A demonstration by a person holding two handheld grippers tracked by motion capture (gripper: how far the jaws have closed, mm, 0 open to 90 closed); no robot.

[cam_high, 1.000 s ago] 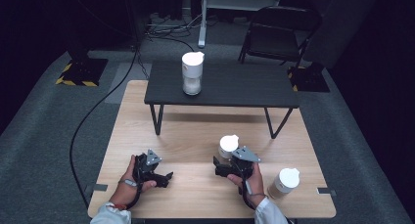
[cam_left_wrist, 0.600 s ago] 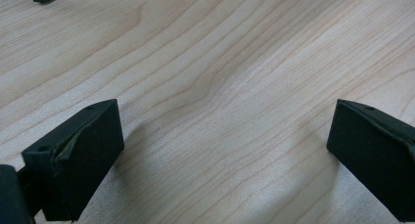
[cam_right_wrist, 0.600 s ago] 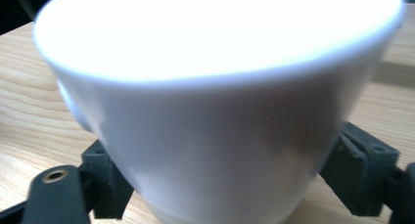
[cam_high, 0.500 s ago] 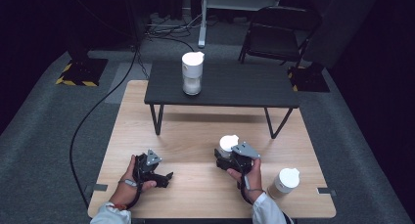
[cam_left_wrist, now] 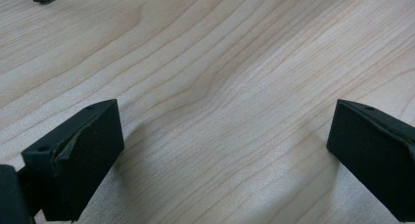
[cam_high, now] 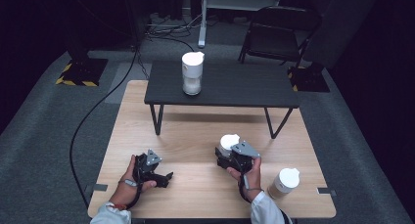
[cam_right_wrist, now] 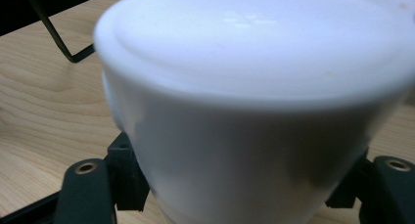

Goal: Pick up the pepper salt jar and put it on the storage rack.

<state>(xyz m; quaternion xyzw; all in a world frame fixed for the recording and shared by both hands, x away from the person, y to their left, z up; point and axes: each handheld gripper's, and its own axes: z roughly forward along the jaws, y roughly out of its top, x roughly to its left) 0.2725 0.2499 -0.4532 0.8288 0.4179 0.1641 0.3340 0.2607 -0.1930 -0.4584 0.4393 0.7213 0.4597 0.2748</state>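
Note:
A white cup (cam_high: 227,142) with a white lid stands on the wooden table (cam_high: 195,136), and my right gripper (cam_high: 225,153) is shut on its lower body. Its jaws have just been closing with the cup between them. In the right gripper view the cup (cam_right_wrist: 254,101) rises close up, with both black jaws pressed to its sides low down. My left gripper (cam_high: 165,178) rests near the table's front left; its pads (cam_left_wrist: 78,155) stand wide open over bare wood.
A tan cup with a white lid (cam_high: 284,182) stands at the front right, close to my right hand. A low black table (cam_high: 235,87) sits on the far half and carries another white-lidded cup (cam_high: 192,73). A black chair (cam_high: 279,33) stands behind.
The right gripper's jaws have closed in on the white cup. The cup and both hands have stayed where they were.

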